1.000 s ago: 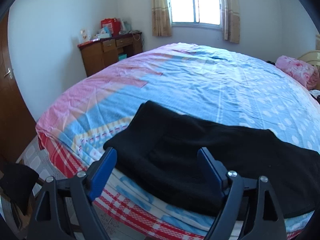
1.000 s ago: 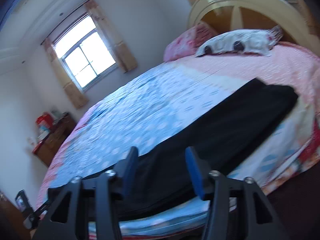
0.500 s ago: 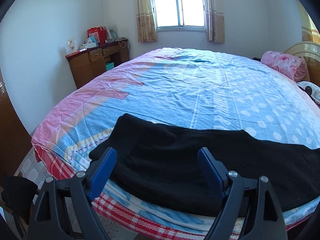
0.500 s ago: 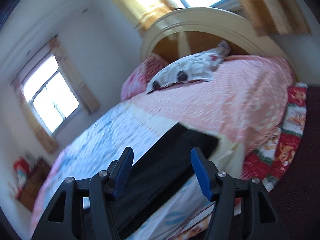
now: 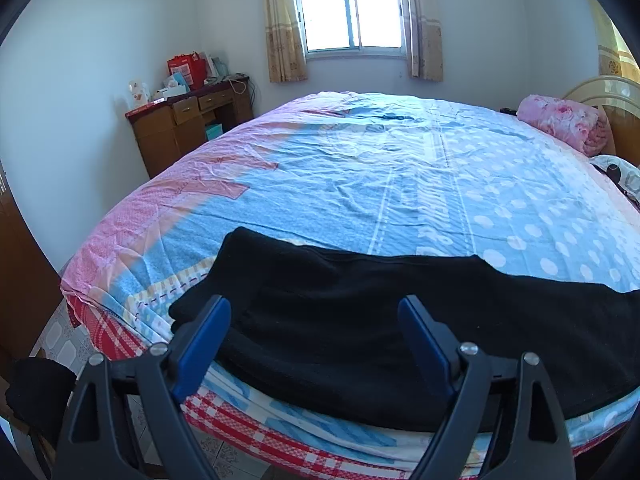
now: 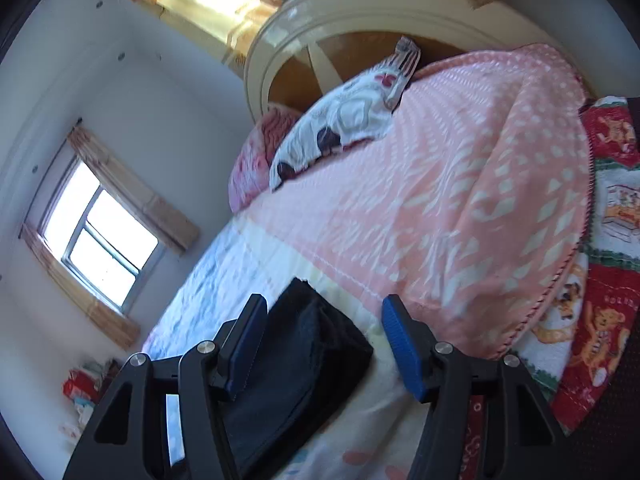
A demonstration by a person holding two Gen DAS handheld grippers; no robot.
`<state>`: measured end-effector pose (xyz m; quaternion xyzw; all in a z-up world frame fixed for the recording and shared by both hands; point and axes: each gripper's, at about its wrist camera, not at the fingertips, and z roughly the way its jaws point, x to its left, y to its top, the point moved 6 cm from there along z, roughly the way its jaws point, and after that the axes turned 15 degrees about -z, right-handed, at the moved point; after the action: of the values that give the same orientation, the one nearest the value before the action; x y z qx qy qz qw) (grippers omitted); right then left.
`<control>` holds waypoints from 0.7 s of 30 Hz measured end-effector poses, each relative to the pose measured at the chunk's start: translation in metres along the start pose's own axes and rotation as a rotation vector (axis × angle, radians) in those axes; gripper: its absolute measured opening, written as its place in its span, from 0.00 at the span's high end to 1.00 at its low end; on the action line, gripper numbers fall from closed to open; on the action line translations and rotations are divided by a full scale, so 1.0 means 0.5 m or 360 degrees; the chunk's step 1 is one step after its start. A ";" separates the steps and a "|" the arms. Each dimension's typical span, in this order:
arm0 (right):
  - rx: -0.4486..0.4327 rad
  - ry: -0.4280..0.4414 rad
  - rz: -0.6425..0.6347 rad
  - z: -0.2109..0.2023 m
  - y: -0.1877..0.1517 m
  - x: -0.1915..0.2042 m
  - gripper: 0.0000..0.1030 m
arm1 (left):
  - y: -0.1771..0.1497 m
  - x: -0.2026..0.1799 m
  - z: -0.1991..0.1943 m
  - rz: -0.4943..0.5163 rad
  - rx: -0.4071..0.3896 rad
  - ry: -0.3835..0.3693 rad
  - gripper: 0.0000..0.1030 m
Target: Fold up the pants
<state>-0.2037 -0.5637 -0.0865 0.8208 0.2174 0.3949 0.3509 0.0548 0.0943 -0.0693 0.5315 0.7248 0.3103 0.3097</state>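
Note:
Black pants [image 5: 360, 312] lie stretched flat along the near edge of the bed [image 5: 400, 184], one end at the left, the rest running off to the right. My left gripper [image 5: 314, 316] hovers open over that left end, nothing between its blue pads. In the right wrist view the other end of the pants [image 6: 312, 340] lies on the sheet, its square end edge just ahead of my fingers. My right gripper [image 6: 322, 316] is open above this end, tilted, with the cloth under the gap and not pinched.
A wooden desk [image 5: 188, 128] with boxes stands by the far left wall under a window [image 5: 348, 8]. A pink rolled blanket [image 5: 560, 124] and a patterned pillow [image 6: 344, 120] lie by the headboard [image 6: 320, 20]. A red cartoon blanket [image 6: 600, 280] hangs over the bedside.
My right gripper has swept along the pants toward the headboard end and rolled, so that end now sits just ahead of its fingers. The left gripper has pulled back and up slightly.

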 end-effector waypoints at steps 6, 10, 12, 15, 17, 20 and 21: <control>0.0061 0.0034 -0.0168 -0.008 -0.034 0.057 0.40 | -0.007 -0.011 0.008 0.0020 0.0037 -0.0010 0.14; 0.0073 -0.0005 -0.0396 -0.002 -0.049 0.109 0.59 | -0.006 -0.014 0.004 0.0035 0.0024 -0.0013 0.14; 0.0117 -0.0071 -0.0316 0.014 -0.054 0.087 0.60 | -0.004 -0.010 0.004 0.0023 0.0022 -0.0013 0.14; 0.0093 -0.0026 -0.0261 0.020 -0.057 0.069 0.65 | -0.003 -0.006 0.008 0.0006 0.0032 -0.0007 0.14; 0.0101 -0.0048 -0.0288 0.019 -0.059 0.065 0.83 | -0.006 -0.005 0.011 0.0004 0.0044 -0.0009 0.14; 0.0116 -0.0019 -0.0233 0.020 -0.059 0.045 0.92 | -0.015 -0.013 0.017 0.0038 0.0065 -0.0017 0.14; 0.0123 -0.0011 -0.0216 0.020 -0.058 0.042 0.92 | -0.017 -0.016 0.018 0.0052 0.0069 -0.0020 0.14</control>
<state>-0.1857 -0.5354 -0.1020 0.8184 0.2866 0.3587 0.3456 0.0586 0.0854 -0.0805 0.5517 0.7207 0.2963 0.2975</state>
